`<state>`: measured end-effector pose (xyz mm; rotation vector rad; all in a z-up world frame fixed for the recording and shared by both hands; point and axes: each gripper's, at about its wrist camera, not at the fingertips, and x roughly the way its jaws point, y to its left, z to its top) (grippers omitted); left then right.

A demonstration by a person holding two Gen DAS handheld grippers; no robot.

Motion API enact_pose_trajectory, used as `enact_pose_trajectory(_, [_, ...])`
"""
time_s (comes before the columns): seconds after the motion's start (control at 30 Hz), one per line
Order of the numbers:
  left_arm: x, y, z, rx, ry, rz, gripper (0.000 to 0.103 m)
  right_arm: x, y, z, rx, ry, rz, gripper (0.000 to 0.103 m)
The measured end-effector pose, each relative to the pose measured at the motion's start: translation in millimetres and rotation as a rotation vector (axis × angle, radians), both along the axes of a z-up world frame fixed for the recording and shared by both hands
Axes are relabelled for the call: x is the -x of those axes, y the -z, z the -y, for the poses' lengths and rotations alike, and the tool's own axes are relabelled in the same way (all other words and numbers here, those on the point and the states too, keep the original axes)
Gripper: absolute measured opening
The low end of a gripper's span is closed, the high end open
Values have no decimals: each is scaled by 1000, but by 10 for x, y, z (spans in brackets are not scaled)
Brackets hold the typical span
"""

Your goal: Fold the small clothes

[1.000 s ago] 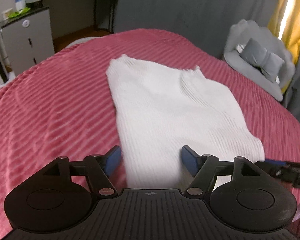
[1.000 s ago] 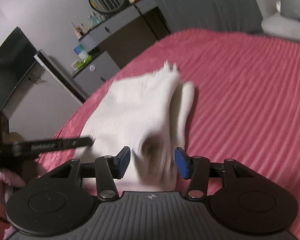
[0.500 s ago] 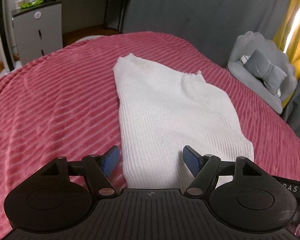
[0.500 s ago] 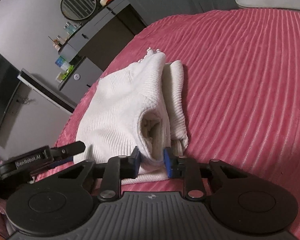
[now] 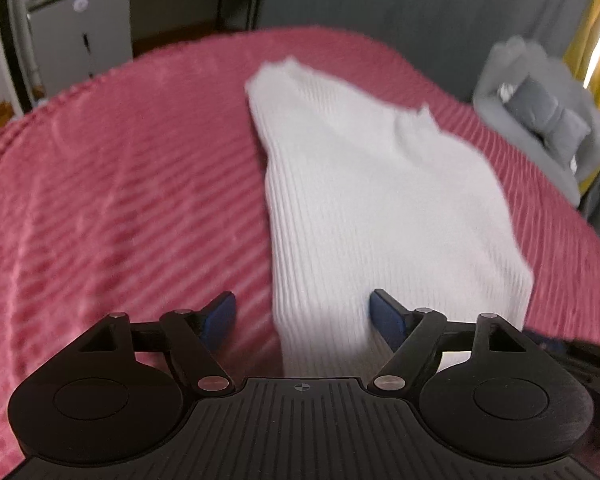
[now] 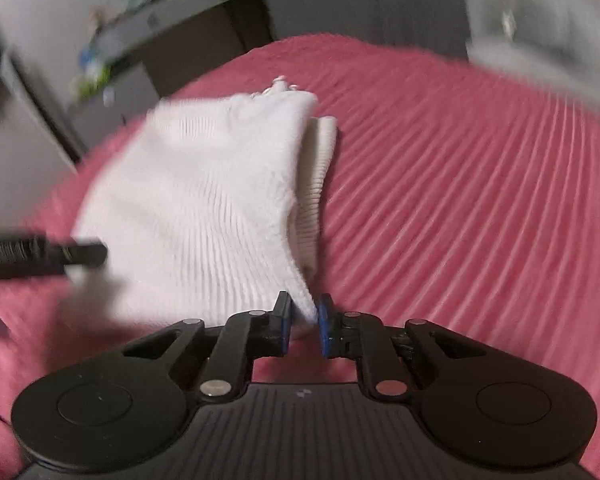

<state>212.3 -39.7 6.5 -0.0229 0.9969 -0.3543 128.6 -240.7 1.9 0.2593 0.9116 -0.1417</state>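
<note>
**Right claw has the corner, left one still needs to bite**

So the white ribbed knit top [image 5: 380, 208] is lying on the red striped bedspread [image 5: 120, 200], already doubled over lengthwise by the look of the layered edge in the right wrist view.

The right claw [image 6: 303, 318] has just been closing and its blue pads are now pinched on the near corner of the garment, with fabric clearly between them. The left claw [image 5: 302, 314] has just been opening wider and holds nothing. Its pads straddle the other near corner of the hem, one pad over the bedspread, the other over the knit.

My take on doing this bit well:

- Drop the left claw a touch lower so it catches every layer at the hem, not just the top one.
- Clamp before either side lifts, otherwise the knit will skew.
- Lift both corners together and carry them toward the far end, keeping the hem taut between the claws.
- Ribbed knit is stretchy, so don't pull the corners apart hard.

Both views are a bit blurry, so I can't tell how deep the right grip goes.
</note>
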Motion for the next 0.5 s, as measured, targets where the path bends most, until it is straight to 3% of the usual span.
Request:
enact_pose_trajectory(0.2, [20,-162,-6,21,-27,72,79,2,-308,-17,50,6,80,26])
enact_pose_trajectory(0.3, [4,-241,38,21,-38,116,79,-82,-441,-68,102,-1,133,26])
enact_pose_trajectory(0.5, [-78,9,103,-16,-67,59,84,-388,-321,-307,232,-115,173,26])
